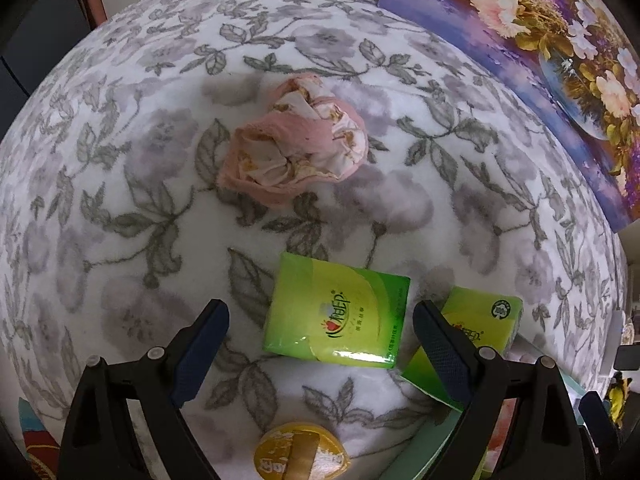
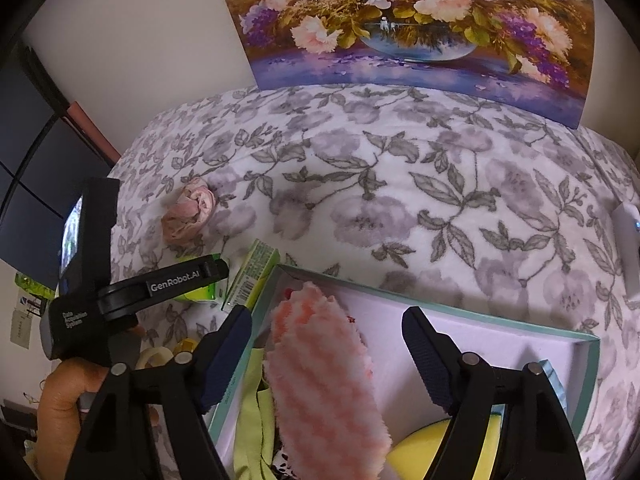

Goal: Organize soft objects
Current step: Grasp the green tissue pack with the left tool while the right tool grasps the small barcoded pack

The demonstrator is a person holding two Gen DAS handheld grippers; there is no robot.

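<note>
Here, a white fleece blanket with a grey flower-and-leaf print (image 1: 120, 208) covers the whole surface, and a flower painting in purples and creams (image 2: 400, 20) leans at its far edge.

Toward the near right corner sits a shallow rectangular cardboard box with teal walls and a pale lilac inside (image 2: 480, 340). In it lies a fluffy pink-and-white striped sock (image 2: 320, 372), running from the box's far left corner toward the near side. Beside it, on the left, lies a lime-green piece of cloth (image 2: 256, 412), and at the near edge a round yellow sponge-like object (image 2: 420, 452) shows partly. The far right part of the box floor is bare.

The right gripper (image 2: 326, 332) hangs over the box with its jaws spread; the sock lies below the gap, and neither pad presses it.

The left gripper (image 1: 320, 324), held in a hand (image 2: 68, 404), also stands spread, pinching nothing. Below its gap a flat green plastic tissue packet (image 1: 340, 312) lies on the blanket, and a second green tissue packet (image 1: 480, 320) rests just right of it, next to the box's left wall.

Farther toward the left far side, well apart from the box, a crumpled pink-and-cream pair of socks (image 1: 296, 140) lies loose on the blanket. At the near edge, a round yellow roll of tape (image 1: 300, 456) is partly visible.
</note>
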